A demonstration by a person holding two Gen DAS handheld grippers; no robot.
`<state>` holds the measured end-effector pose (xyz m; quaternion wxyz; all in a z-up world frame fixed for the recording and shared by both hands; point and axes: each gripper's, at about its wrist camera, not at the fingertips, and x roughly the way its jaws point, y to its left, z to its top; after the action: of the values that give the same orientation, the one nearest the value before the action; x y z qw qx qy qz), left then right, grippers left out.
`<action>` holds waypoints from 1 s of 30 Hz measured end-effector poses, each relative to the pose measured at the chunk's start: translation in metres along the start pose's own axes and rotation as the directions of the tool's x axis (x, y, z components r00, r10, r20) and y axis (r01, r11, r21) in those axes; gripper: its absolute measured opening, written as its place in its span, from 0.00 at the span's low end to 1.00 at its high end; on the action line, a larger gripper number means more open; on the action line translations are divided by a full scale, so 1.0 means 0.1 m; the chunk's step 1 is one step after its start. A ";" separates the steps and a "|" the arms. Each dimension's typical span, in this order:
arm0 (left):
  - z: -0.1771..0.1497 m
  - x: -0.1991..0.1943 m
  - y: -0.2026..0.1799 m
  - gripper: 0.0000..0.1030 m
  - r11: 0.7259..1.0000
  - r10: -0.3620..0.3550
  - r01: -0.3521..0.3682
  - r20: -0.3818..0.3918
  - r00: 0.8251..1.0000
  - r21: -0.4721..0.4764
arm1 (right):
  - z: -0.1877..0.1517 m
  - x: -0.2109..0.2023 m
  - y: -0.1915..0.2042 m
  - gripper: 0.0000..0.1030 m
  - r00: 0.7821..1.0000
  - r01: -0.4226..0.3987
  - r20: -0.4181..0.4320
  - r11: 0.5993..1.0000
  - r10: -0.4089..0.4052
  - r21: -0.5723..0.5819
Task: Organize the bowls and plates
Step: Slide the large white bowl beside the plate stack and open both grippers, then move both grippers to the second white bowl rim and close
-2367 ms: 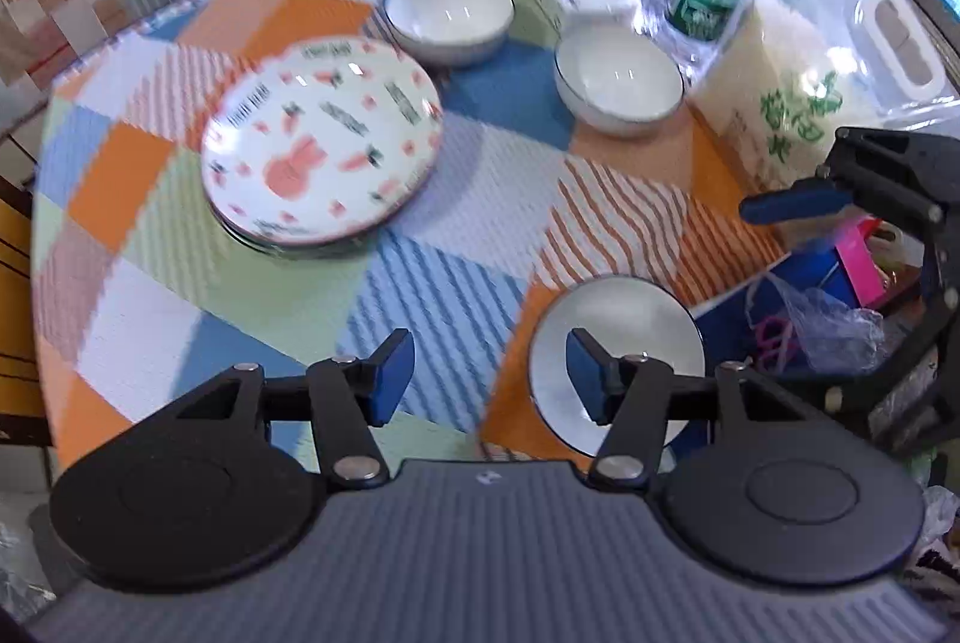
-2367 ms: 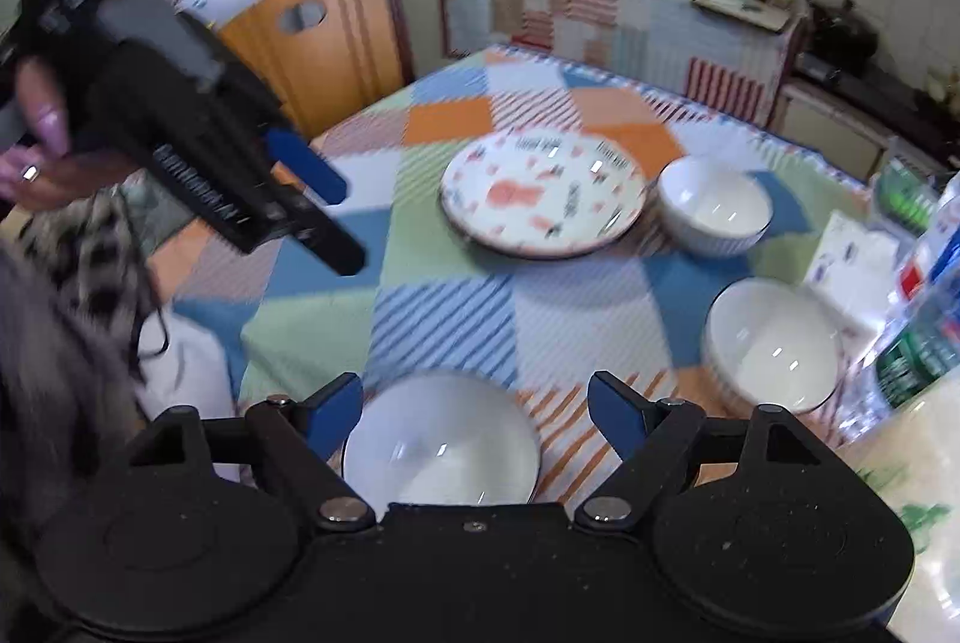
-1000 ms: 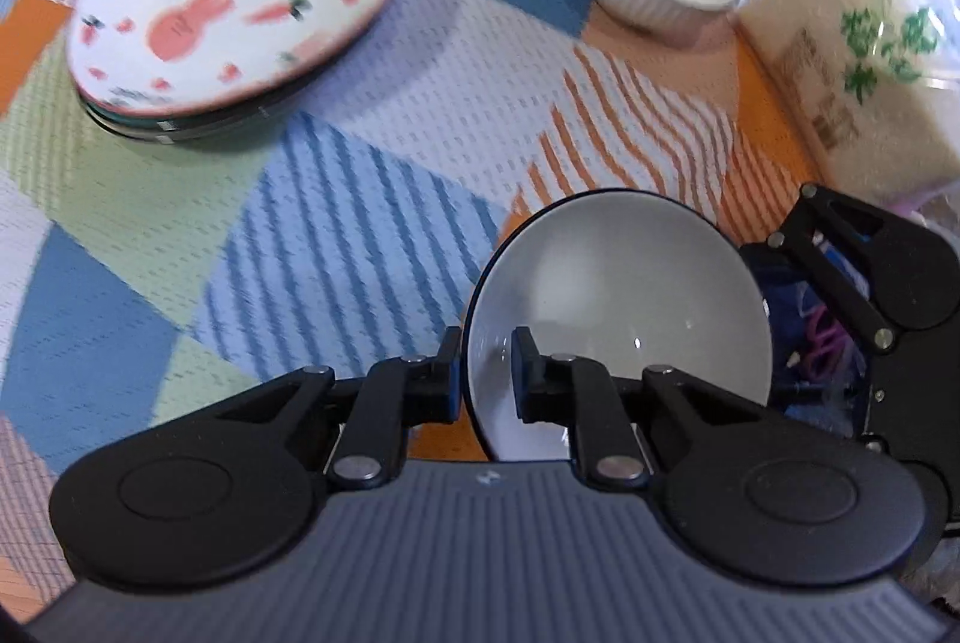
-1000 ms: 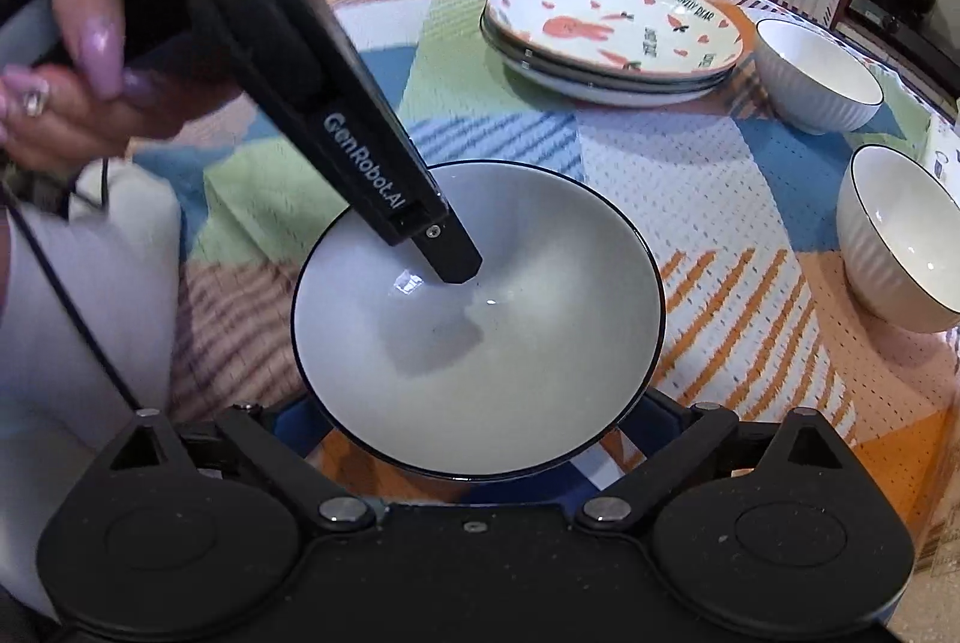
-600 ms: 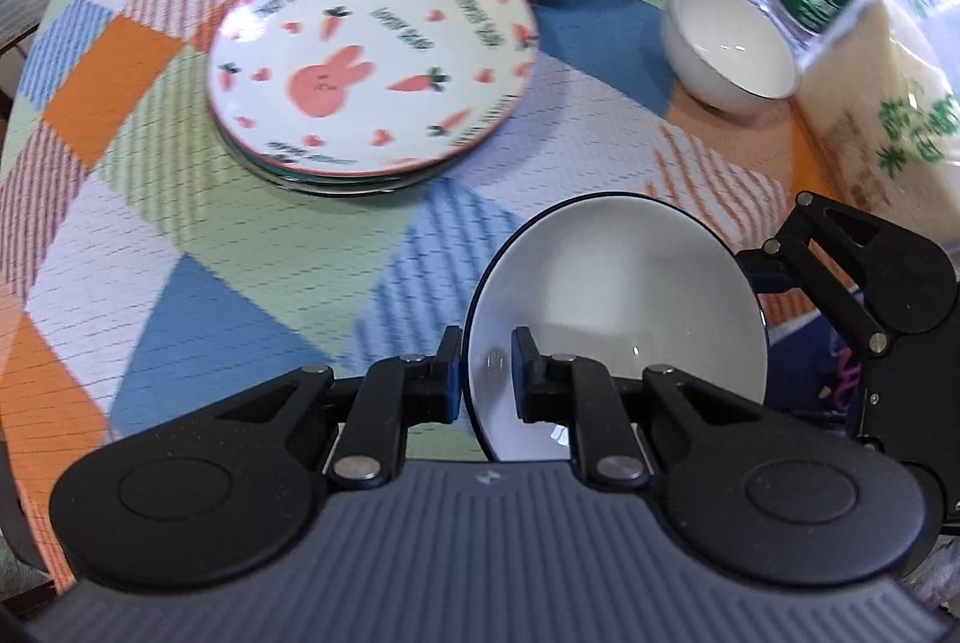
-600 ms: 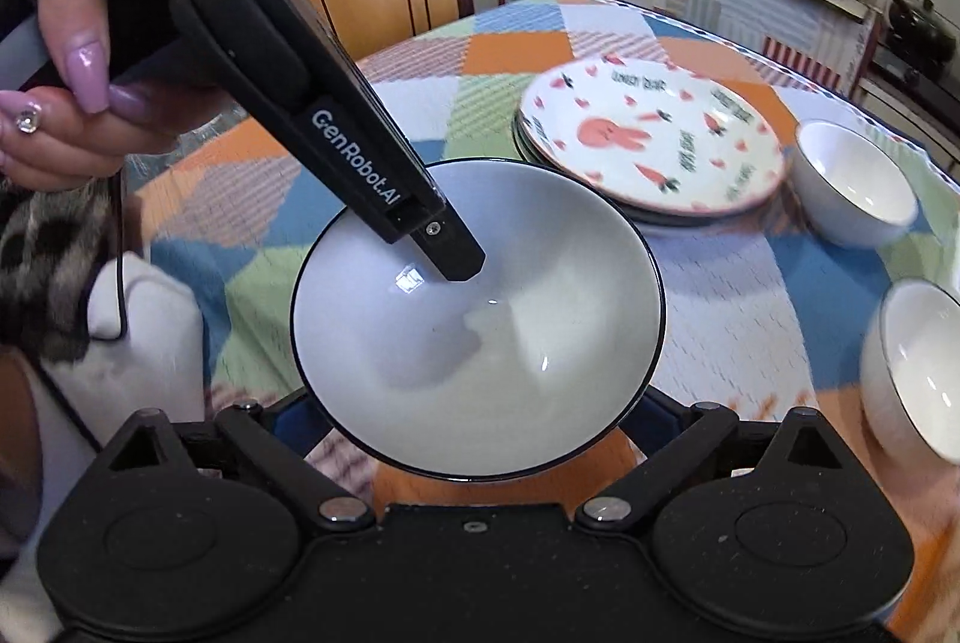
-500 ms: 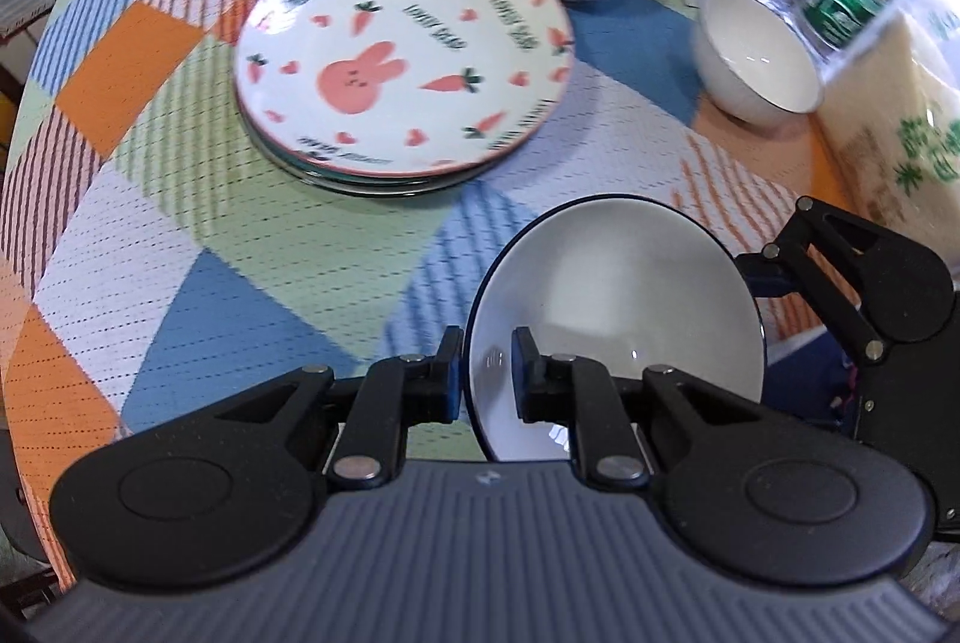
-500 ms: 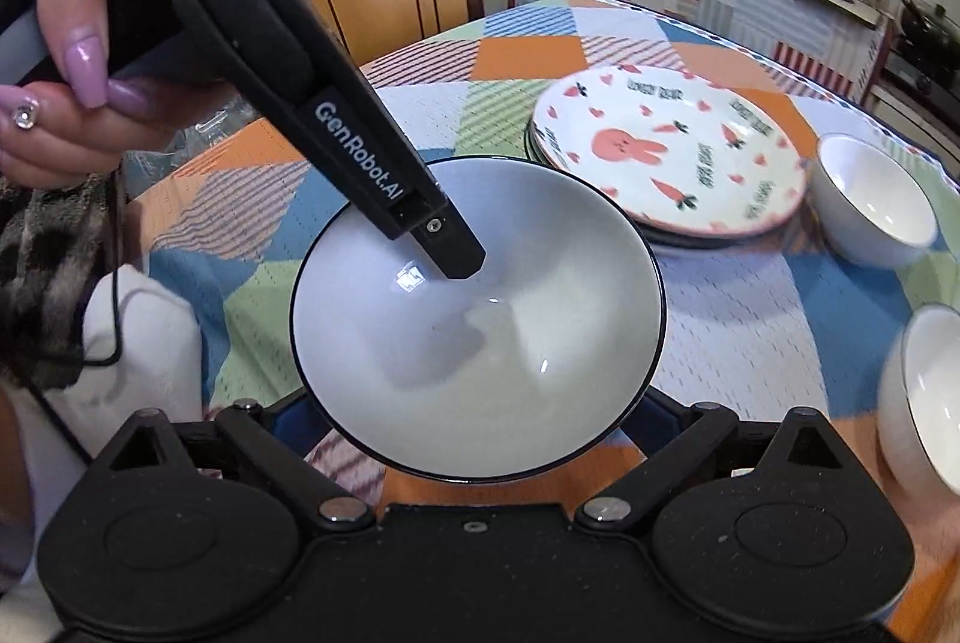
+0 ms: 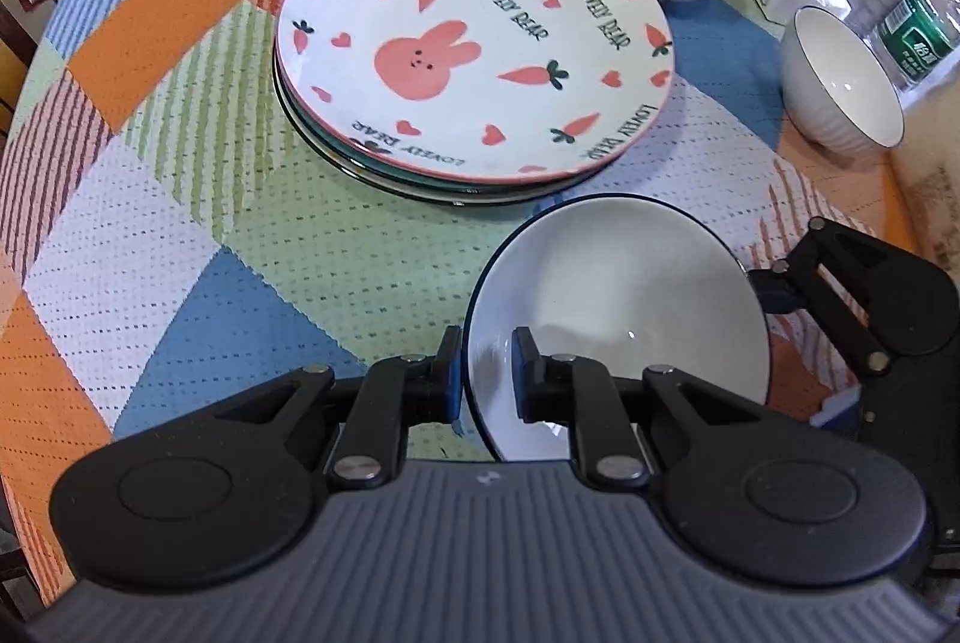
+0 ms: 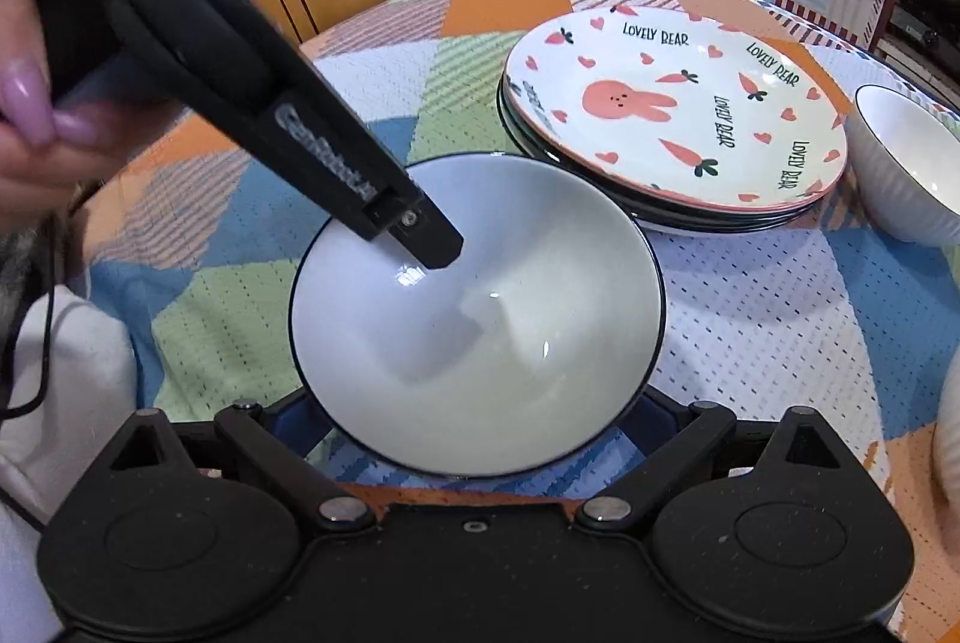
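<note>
Above the near edge of the counter [image 9: 180, 283], with its dimpled patchwork cloth, a smooth round white bowl [image 9: 624, 307] with a thin dark rim sits pinched at its left rim by the nearly closed left claw [image 9: 487, 370]. Beneath the bowl, the right claw [image 10: 474, 418] spreads wide, its grip unclear. Just beyond lies a glossy rabbit-printed plate stack [image 9: 474, 61].

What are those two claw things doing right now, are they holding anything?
Left gripper: fingers shut on the rim of the white bowl.
Right gripper: fingers spread around the bowl's underside; whether they press it cannot be told.
</note>
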<state>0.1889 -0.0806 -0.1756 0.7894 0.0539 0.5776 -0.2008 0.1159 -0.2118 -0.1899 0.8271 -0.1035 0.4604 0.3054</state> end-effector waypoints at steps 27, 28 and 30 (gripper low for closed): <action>-0.07 -1.08 -0.30 0.25 0.994 -0.049 0.036 0.128 0.991 0.101 | 0.08 -1.15 0.01 0.95 0.988 0.151 0.028 0.982 -0.155 0.114; -0.07 -1.14 -0.33 0.25 0.994 -0.051 0.037 0.138 0.989 0.104 | 0.07 -1.22 -0.01 0.95 0.985 0.161 0.034 0.979 -0.167 0.128; -0.06 -1.22 -0.41 0.26 0.993 -0.054 0.037 0.152 0.987 0.113 | 0.04 -1.35 -0.05 0.95 0.980 0.184 0.043 0.970 -0.193 0.156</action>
<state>0.1370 -0.0847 -0.0573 0.8230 0.0682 0.5036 -0.2537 0.0689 -0.2691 -0.0770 0.8708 -0.0749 0.4462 0.1925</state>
